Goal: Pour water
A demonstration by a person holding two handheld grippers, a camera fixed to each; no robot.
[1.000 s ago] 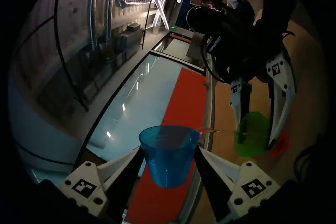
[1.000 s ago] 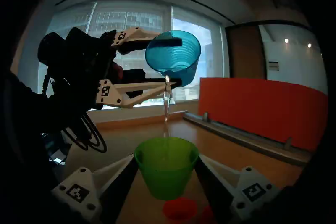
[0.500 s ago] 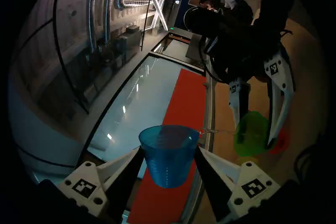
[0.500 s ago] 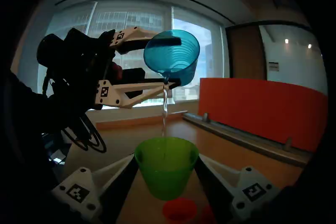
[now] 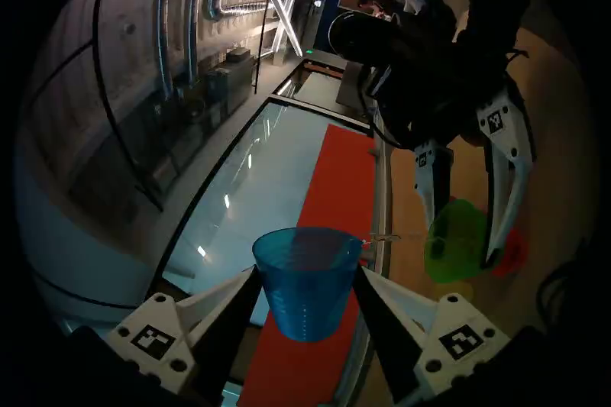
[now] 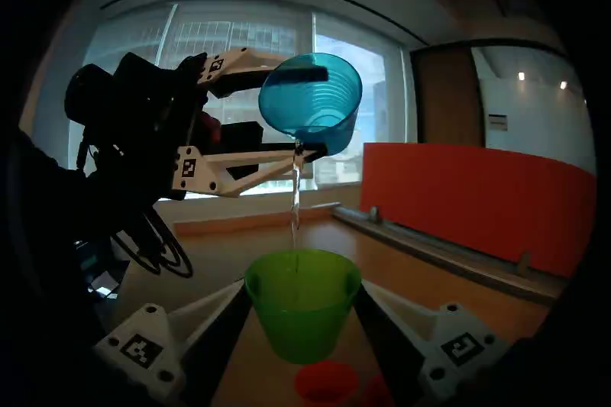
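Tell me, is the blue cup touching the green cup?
Apart. The right gripper view shows the blue cup tilted above the green cup, with open space between them crossed only by a thin water stream.

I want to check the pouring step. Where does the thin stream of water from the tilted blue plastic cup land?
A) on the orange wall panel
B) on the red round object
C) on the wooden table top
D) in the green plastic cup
D: in the right gripper view the stream of water drops from the blue plastic cup into the open green plastic cup straight below it.
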